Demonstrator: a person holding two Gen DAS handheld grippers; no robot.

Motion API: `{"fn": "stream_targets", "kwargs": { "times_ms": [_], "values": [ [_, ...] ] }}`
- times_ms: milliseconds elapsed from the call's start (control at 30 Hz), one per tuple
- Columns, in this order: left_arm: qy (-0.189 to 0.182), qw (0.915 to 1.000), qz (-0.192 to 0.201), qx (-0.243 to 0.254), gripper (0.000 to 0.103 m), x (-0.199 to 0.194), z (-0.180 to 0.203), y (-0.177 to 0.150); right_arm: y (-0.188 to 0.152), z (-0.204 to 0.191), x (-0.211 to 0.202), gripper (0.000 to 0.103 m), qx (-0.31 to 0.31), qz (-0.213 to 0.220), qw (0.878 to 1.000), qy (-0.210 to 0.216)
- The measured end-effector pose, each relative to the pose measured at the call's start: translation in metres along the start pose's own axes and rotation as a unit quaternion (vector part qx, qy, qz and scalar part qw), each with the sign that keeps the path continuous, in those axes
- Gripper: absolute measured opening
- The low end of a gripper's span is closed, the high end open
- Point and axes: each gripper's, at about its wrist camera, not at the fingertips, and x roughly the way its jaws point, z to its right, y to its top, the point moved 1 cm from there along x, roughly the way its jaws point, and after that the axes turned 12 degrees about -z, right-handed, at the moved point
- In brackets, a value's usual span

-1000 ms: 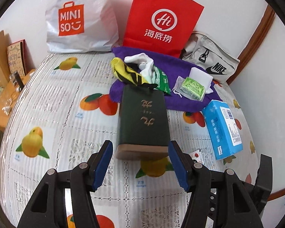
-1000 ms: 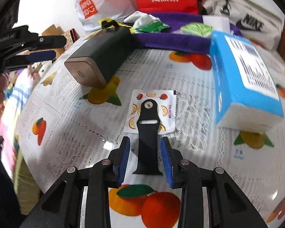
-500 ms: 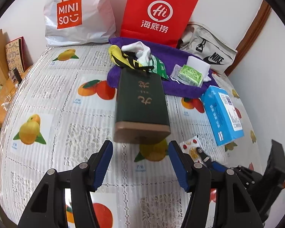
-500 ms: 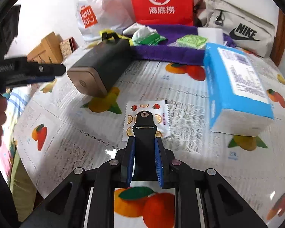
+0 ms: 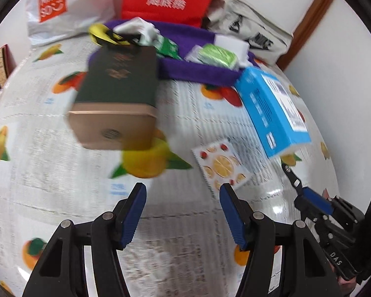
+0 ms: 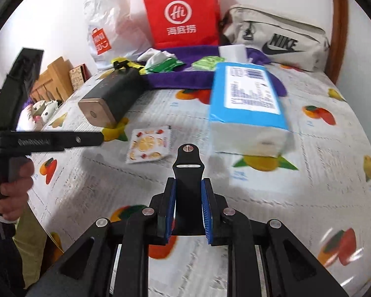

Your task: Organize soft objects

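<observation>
My right gripper (image 6: 188,185) is shut on a black watch strap (image 6: 188,163), which sticks up out of the blue pads and is held above the table. In the left wrist view the same gripper (image 5: 309,198) and strap tip (image 5: 290,173) show at the right edge. My left gripper (image 5: 182,190) is open and holds nothing, low over the fruit-print tablecloth (image 5: 61,173). A fruit-print sachet (image 5: 222,165) lies just beyond its right finger. A purple towel (image 5: 197,71) at the back carries a yellow-black cloth (image 5: 104,33), white cloth and green packets.
A dark green box with a gold end (image 5: 118,86) lies ahead to the left, and a blue tissue pack (image 5: 272,109) to the right. A white Miniso bag (image 6: 106,29), a red paper bag (image 6: 180,14) and a grey Nike pouch (image 6: 277,39) line the wall. A hand (image 6: 12,188) holds the left gripper.
The right gripper's jaws closed on the watch strap and lifted it off the sachet. The left gripper dropped lower and moved right, from facing the green box to near the sachet.
</observation>
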Motion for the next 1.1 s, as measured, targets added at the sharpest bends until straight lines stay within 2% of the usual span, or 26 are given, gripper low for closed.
{"fn": "stream_targets", "kwargs": {
  "times_ms": [200,367,433,667,833,1100],
  "values": [
    [0.004,0.9996,-0.020,0.019,0.069,0.026,0.024,0.010,-0.009,0.025,0.000,0.020,0.021,0.004,1.000,-0.002],
    [0.008,0.9994,-0.013,0.032,0.081,0.037,0.040,0.020,-0.013,0.045,-0.002,0.020,0.038,0.012,0.999,-0.008],
    [0.021,0.9988,-0.010,0.042,0.083,0.042,0.050,0.023,-0.014,0.053,-0.003,0.020,0.046,0.014,0.999,-0.007],
    [0.108,0.9920,0.016,0.063,0.082,0.056,0.072,0.025,-0.013,0.066,0.002,0.020,0.059,0.013,0.998,-0.003],
    [0.111,0.9913,0.037,0.061,0.072,0.053,0.068,0.021,-0.013,0.066,0.000,0.020,0.059,0.019,0.998,0.002],
    [0.097,0.9914,0.054,0.069,0.045,0.048,0.065,0.012,-0.016,0.060,0.001,0.020,0.055,0.013,0.998,0.004]
  ]
}}
